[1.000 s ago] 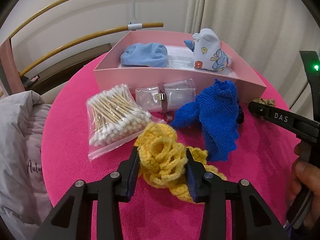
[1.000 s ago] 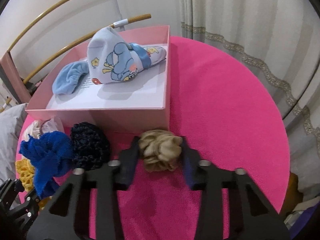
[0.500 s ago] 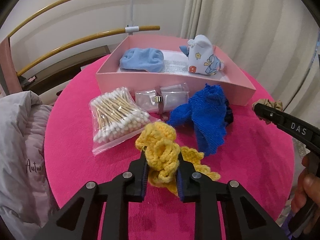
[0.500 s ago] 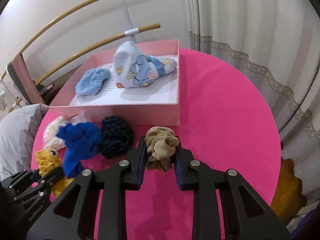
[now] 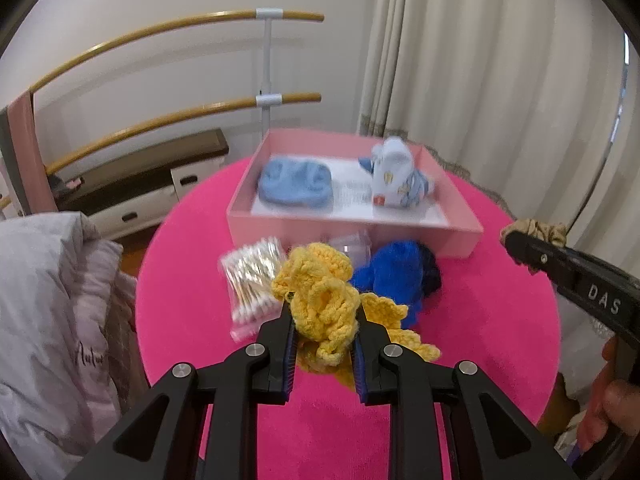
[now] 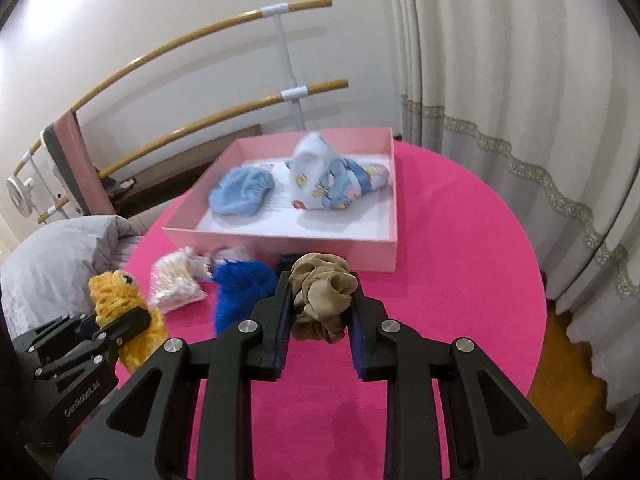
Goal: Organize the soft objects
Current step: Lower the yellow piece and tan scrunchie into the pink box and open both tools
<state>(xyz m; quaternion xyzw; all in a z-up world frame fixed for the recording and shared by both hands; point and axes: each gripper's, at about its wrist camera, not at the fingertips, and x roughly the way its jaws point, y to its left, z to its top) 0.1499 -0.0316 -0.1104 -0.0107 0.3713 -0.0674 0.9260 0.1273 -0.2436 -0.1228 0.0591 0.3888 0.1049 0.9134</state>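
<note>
The left gripper point(image 5: 324, 320) has its jaws clamped on a yellow crochet piece point(image 5: 320, 308), held clear above the worktop point(image 5: 480, 320); part of the piece hangs below the jaws. The right gripper point(image 6: 319, 300) has its jaws narrow, clamped on a tan scrunchie point(image 6: 322, 294), also held above the worktop.

Readable writing: "DAS" on the right gripper's body in the left wrist view. Lettering on the left gripper's body in the right wrist view is too small to read with certainty. Script on a grey cloth point(image 5: 52, 320) at the left edge is only partly legible.

A pink box point(image 5: 352, 230) stands at the far side of the worktop. It holds a light blue cloth point(image 5: 295, 186) on the left and a printed sock point(image 5: 398, 184) on the right, apart from each other, over a printed sheet too blurred to read.

On the worktop, near the box's front wall: a bag of cotton swabs point(image 5: 252, 276) at left, a blue knit piece point(image 5: 396, 276) at right, and a clear packet point(image 5: 352, 244) between them.
</note>
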